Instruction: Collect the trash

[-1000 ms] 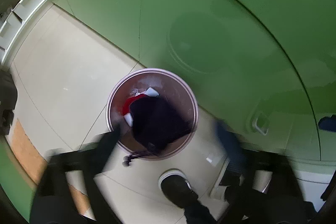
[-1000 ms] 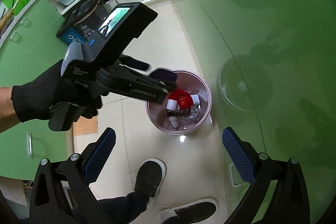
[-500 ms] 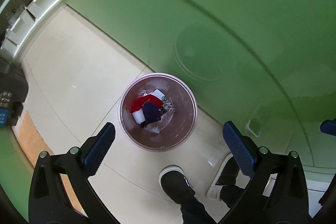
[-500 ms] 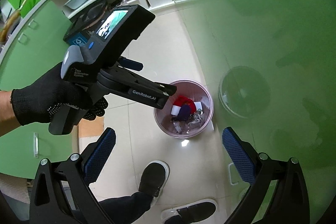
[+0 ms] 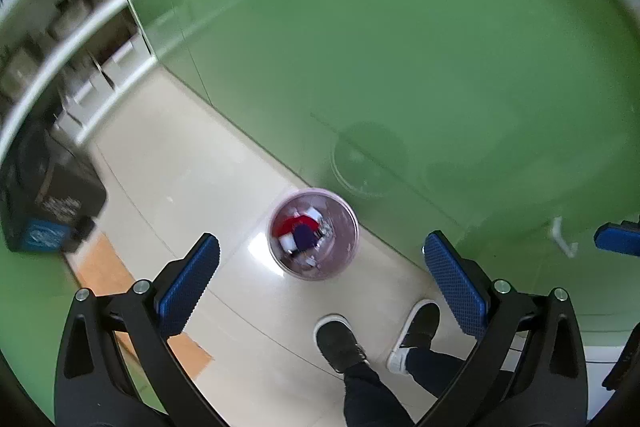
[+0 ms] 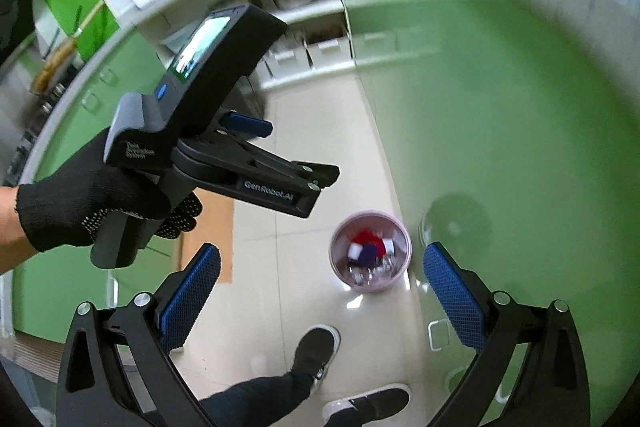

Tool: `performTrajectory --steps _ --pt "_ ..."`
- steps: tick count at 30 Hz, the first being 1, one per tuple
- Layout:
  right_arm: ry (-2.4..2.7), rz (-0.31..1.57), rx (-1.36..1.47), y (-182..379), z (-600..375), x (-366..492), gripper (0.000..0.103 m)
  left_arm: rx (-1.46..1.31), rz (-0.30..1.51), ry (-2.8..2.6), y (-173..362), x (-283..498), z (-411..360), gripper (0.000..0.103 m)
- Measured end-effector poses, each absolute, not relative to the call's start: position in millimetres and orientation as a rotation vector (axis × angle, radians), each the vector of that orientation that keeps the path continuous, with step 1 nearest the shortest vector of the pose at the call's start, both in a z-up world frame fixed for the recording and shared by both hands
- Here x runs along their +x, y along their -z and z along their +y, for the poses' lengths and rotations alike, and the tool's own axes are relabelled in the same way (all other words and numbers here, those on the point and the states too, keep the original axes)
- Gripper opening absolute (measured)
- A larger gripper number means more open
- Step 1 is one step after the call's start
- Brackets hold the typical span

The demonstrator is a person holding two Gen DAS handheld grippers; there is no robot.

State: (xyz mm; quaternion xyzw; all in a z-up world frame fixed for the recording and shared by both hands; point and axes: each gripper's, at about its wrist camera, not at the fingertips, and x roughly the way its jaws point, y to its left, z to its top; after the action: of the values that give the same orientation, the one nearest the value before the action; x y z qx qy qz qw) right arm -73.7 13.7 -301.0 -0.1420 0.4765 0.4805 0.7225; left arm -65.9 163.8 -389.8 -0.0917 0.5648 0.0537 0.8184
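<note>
Green cabinets (image 5: pixel 400 67) flank bin (image 5: pixel 314 239); shoes (image 5: pixel 340 345) nearby.

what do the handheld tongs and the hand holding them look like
Both tongs are black plastic frames with silver screws and two fingers faced in blue textured pads. The left tongs, seen from the right wrist camera, have a grey grip, a blue button, a small lit screen and white lettering along the side. The left hand wears a black knit glove with pale grip dots.
</note>
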Motion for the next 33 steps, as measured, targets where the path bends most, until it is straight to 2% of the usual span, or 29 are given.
performTrajectory --steps 9,16,24,33 --pt "-0.998 0.889 -0.227 178 -21 -64 0.097 -0.15 1.063 -0.11 242 -68 149 0.1" --pt "-0.825 0.806 -0.14 121 -85 -35 0.097 -0.103 0.961 -0.053 161 -51 111 0.1" --pt "-0.643 0.75 -0.072 84 -157 -7 0.097 -0.061 0.871 0.014 99 -28 61 0.1" --pt "-0.542 0.765 -0.065 63 -199 9 0.097 -0.05 0.841 0.067 66 -16 19 0.1"
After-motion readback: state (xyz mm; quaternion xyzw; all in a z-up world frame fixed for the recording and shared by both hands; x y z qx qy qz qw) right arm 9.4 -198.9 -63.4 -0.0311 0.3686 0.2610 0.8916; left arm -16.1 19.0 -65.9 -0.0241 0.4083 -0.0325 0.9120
